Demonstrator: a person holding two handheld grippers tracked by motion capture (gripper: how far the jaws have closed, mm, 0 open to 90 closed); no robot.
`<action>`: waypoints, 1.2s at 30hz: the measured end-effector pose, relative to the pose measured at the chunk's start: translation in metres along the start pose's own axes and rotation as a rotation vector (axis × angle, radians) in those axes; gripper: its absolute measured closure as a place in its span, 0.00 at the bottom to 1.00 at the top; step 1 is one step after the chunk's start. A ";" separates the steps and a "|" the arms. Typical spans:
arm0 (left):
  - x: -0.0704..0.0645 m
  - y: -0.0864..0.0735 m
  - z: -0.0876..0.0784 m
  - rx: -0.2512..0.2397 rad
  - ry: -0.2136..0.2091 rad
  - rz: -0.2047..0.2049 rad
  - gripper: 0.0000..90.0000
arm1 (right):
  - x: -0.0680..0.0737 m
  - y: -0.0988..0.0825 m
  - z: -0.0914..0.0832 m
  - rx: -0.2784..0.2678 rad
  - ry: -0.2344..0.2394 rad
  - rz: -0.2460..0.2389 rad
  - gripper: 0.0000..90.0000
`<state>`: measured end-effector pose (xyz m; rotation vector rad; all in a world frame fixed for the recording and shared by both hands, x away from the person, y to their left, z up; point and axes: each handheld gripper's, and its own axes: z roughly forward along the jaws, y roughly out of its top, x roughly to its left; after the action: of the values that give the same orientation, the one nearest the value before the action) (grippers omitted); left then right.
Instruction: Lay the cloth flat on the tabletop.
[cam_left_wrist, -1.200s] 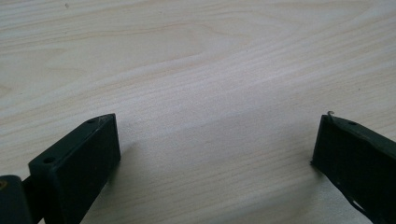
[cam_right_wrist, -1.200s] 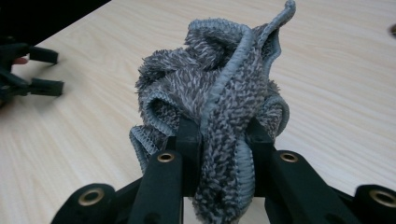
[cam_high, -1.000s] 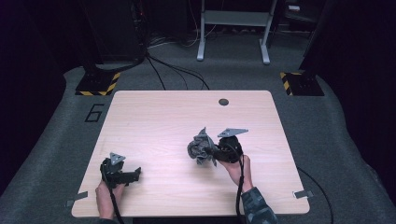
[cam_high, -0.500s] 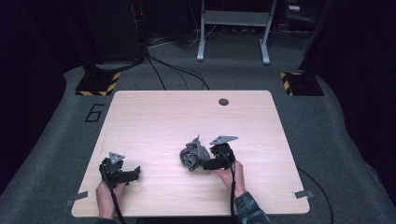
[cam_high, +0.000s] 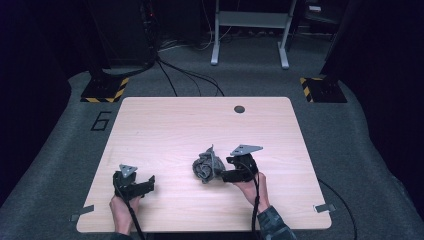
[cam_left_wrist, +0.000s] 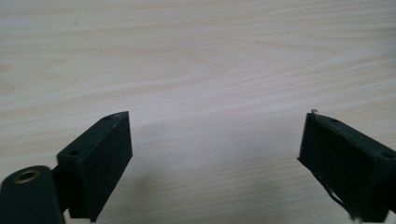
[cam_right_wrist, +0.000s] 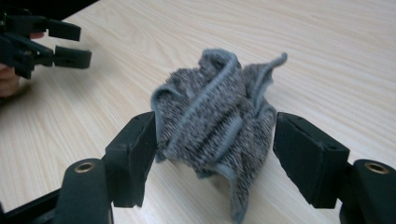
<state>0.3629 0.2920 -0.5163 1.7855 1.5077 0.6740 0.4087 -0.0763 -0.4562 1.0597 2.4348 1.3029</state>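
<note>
- Dark room; grey carpet (cam_high: 350, 150) under a pale wood-grain table (cam_high: 165, 125) with rounded corners. A small dark round hole (cam_high: 239, 109) sits near the table's far edge, right of centre.
- Beyond the table: black cables (cam_high: 190, 80) trail over the carpet, a grey metal stand (cam_high: 250, 30) rises at the far side, and yellow-black striped plates (cam_high: 105, 90) lie at far left and far right. A "6" (cam_high: 101, 120) is marked on the carpet just left of the table.
- Task thing — a grey cloth (cam_high: 206, 165), crumpled into an upright bunch, on the table right of centre toward the near edge. Fuzzy, ribbed pile with a smooth hemmed border; one corner sticks up.
- Right gripper (cam_high: 226, 172): black, blocky, grey three-cornered plate on top. In the right gripper view the cloth (cam_right_wrist: 212, 121) stands between its jaws; the left one touches the pile, the right one stands clear with wood showing in the gap. The jaws have just been closing a little but are not clamped — cloth not gripped.
- Left gripper (cam_high: 147, 182): near left part of the table, well apart from the cloth, jaws spread wide over bare wood; they have just eased inward slightly.
- Bare table lies between the left gripper and the cloth.
</note>
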 end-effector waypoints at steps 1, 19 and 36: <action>-0.005 0.002 0.000 -0.005 -0.028 0.011 0.06 | 0.002 0.002 0.001 -0.007 0.000 -0.008 0.33; -0.108 0.048 0.010 -0.071 -0.364 0.216 0.19 | 0.015 0.010 0.017 0.023 -0.077 -0.033 0.62; -0.137 0.051 0.034 -0.038 -0.425 0.288 0.87 | 0.006 0.010 0.022 0.054 -0.095 -0.043 0.92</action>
<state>0.3947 0.1472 -0.4916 1.9842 0.9619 0.4156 0.4192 -0.0543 -0.4606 1.0516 2.4211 1.1534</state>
